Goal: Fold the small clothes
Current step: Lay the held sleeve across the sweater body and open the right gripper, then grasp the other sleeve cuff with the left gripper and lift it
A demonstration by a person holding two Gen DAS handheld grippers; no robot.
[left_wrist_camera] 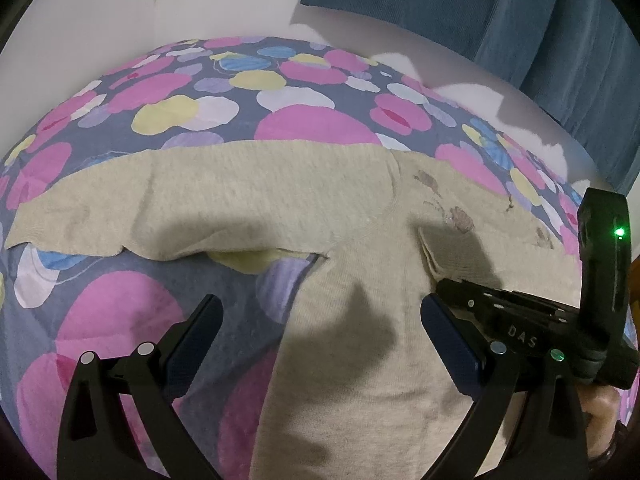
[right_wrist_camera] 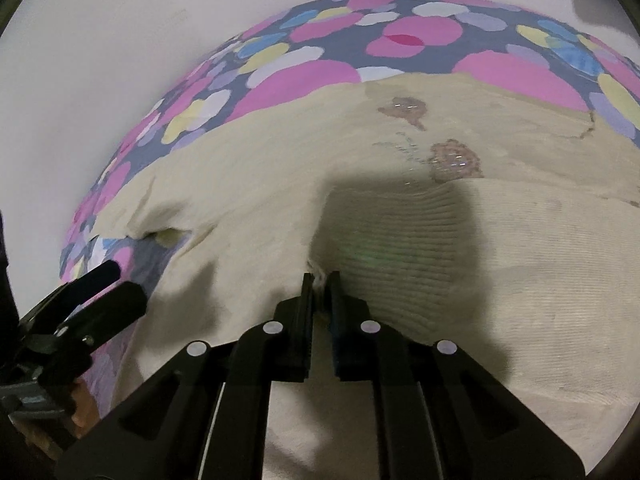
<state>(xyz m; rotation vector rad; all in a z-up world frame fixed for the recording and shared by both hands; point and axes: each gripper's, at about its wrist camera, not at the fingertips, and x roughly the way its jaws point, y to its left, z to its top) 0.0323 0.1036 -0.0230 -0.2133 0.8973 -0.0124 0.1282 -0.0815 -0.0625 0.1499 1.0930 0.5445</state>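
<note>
One beige sweater (left_wrist_camera: 360,208) lies flat, sleeves stretched sideways across the view, its ribbed cuff (right_wrist_camera: 400,236) pinched in my nearly closed right gripper (right_wrist_camera: 320,280), my left gripper (left_wrist_camera: 320,320) spread wide and empty.

— How is the light?

— Even and fairly bright, coming from above and behind: the tools throw soft dark shadows forward onto the beige sweater (left_wrist_camera: 248,200), heaviest around its ribbed cuff (right_wrist_camera: 400,236).

— Any glare?

— A green lamp (left_wrist_camera: 619,233) glows sharply, and a faint green tint sits on the cuff. The white wall (left_wrist_camera: 140,4) looks nearly washed out.

— Sharpness?

— The left view is crisp. The right is softer, smeared toward its left side. Both bulge strongly, bending the patterned bedspread (right_wrist_camera: 312,72) into a dome, with black corners.
</note>
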